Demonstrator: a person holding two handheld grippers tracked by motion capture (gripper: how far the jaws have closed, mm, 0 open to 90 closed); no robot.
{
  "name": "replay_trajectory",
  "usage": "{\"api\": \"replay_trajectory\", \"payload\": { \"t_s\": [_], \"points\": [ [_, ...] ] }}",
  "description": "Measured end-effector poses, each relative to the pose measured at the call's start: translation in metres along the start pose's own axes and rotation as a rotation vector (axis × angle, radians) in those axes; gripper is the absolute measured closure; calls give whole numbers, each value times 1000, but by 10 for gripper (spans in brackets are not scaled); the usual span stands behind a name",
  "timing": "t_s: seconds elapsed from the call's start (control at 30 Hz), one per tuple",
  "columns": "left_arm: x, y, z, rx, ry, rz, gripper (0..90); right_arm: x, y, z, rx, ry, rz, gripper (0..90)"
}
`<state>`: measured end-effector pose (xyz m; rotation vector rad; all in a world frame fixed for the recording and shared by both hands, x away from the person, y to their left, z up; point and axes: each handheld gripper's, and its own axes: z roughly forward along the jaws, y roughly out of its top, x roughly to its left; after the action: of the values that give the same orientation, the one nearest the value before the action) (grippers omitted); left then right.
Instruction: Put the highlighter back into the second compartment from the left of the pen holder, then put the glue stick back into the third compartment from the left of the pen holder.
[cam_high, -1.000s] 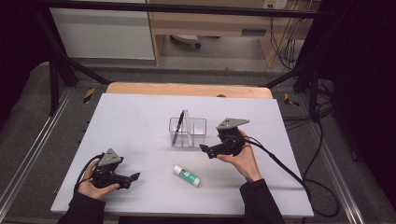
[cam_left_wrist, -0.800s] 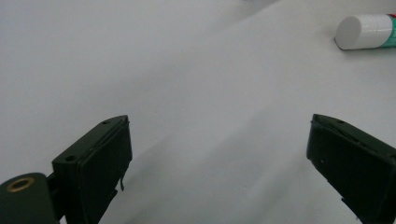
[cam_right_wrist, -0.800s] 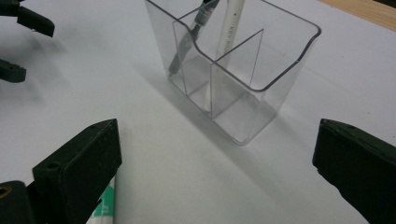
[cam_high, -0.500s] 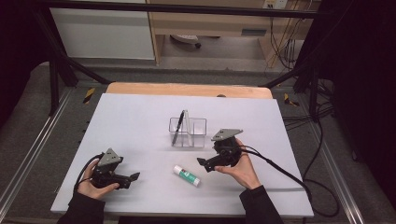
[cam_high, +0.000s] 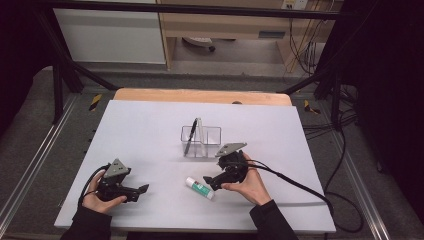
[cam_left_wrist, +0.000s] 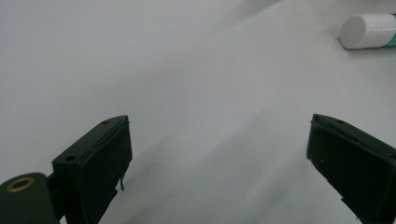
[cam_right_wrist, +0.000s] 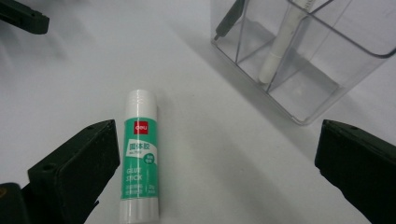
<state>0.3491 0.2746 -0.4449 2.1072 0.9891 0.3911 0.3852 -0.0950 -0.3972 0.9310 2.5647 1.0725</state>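
A green and white glue stick (cam_high: 199, 188) (cam_right_wrist: 138, 154) lies flat on the white table, near its front middle. My right gripper (cam_high: 212, 181) (cam_right_wrist: 219, 172) hovers just right of it, open, with the stick close to one jaw in the right gripper view. A clear divided holder (cam_high: 201, 141) (cam_right_wrist: 299, 51) stands behind, with a black pen (cam_high: 189, 136) and a white pen (cam_right_wrist: 280, 44) in it. My left gripper (cam_high: 141, 194) (cam_left_wrist: 219, 158) rests open at the front left. The white cap end of the glue stick (cam_left_wrist: 366, 31) lies far ahead of its jaws.
The white table top (cam_high: 150, 130) ends in a wooden strip (cam_high: 200, 96) at the back. A black cable (cam_high: 300, 180) trails right from the right gripper across the table. Black frame posts stand at both back corners.
My right gripper has moved down and toward me, from beside the clear holder to just right of the glue stick. The left gripper has stayed put.
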Motion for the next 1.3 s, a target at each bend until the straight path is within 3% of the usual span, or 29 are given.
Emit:
{"api": "replay_trajectory", "payload": {
  "t_s": [0.53, 0.8, 0.97, 1.3],
  "points": [
    [1, 1, -1, -5, 1, -1, 65, 25, 14, 18, 74, 25, -46, 22],
    [3, 1, -2, -12, 6, -9, 65, 34, 24, 24, 109, 48, -71, 96],
    [2, 1, 0, -7, 6, -5, 65, 39, 27, 34, 163, 69, -94, 144],
    [2, 1, 0, -5, 7, -4, 65, 39, 25, 45, 220, 109, -109, 280]
  ]
}}
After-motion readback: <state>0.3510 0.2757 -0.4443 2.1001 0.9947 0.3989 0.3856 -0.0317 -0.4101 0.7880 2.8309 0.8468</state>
